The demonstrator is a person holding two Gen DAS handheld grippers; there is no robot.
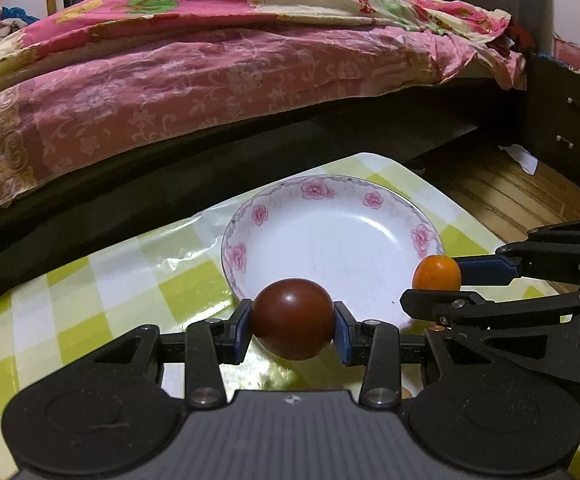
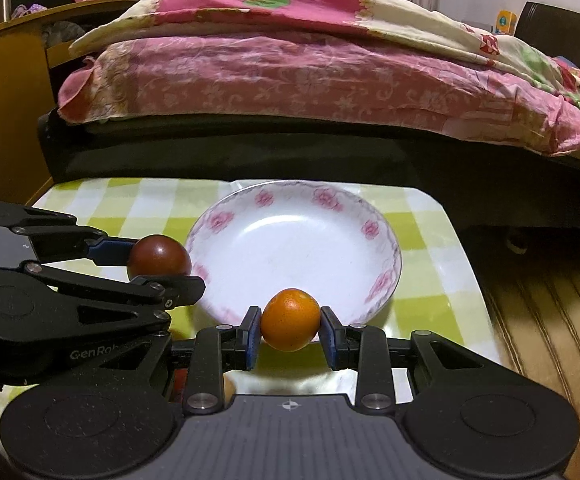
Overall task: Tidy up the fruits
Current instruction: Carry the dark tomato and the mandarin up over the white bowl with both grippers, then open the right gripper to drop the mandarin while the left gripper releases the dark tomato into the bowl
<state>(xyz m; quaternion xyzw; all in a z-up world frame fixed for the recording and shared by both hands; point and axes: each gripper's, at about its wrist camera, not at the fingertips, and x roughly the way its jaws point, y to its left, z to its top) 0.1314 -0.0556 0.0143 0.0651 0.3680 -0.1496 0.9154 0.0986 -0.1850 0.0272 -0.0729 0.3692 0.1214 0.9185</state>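
Observation:
My left gripper (image 1: 293,326) is shut on a dark red round fruit (image 1: 292,313), held just above the near rim of a white plate with pink flowers (image 1: 330,240). In the right wrist view the same red fruit (image 2: 158,257) shows at the plate's left edge, in the left gripper (image 2: 157,268). My right gripper (image 2: 290,330) is shut on a small orange fruit (image 2: 290,319) over the near rim of the plate (image 2: 298,248). From the left wrist view the orange fruit (image 1: 436,273) hangs at the plate's right edge in the right gripper (image 1: 440,280). The plate holds nothing.
The plate sits on a small table with a green and white checked cloth (image 1: 101,280). A bed with pink floral covers (image 1: 209,80) runs just behind it. A dark cabinet with drawers (image 1: 562,128) stands at the right, with wooden floor (image 2: 550,300) beside the table.

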